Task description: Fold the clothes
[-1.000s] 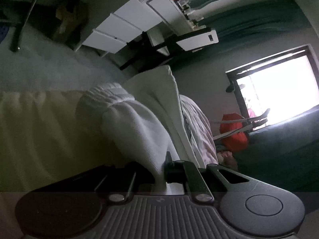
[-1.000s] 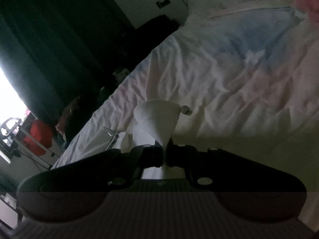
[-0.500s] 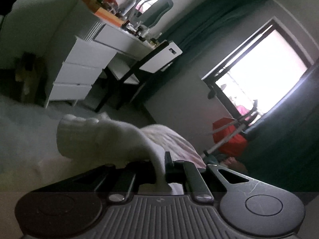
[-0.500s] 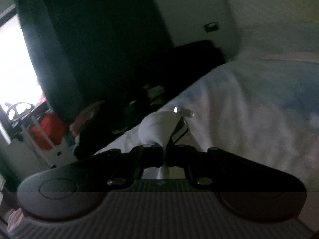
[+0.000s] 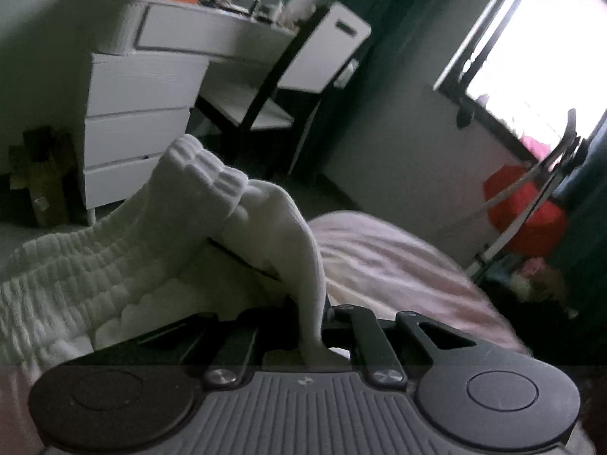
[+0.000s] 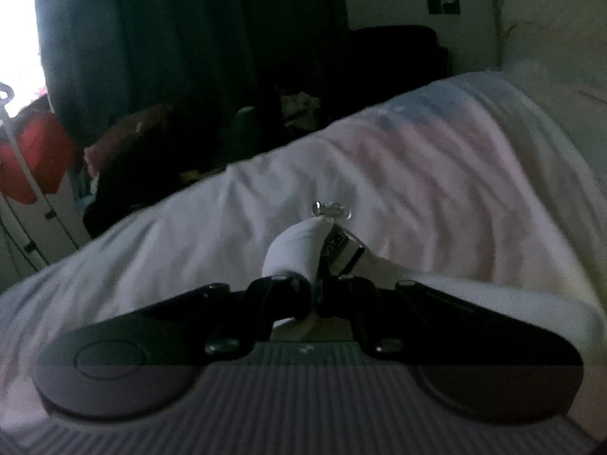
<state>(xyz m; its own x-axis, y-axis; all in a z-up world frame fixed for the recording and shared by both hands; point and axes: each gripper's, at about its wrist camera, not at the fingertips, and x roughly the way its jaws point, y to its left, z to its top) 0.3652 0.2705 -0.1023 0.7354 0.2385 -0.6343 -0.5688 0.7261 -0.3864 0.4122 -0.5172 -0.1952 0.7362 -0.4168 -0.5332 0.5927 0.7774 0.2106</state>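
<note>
Behind both clenched tools (image 5: 320,326) (image 6: 316,295), pinched white garment (image 5: 273,223) hides their tips; rest cut off.

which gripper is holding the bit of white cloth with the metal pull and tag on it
The right gripper: its pinch of white cloth carries a shiny metal pull and tag. The left gripper holds plain ribbed fabric.

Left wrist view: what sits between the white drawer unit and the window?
In the left wrist view, a dark-framed chair with a white seat and back stands between the drawer unit and the window, tucked beside the desk.
</note>
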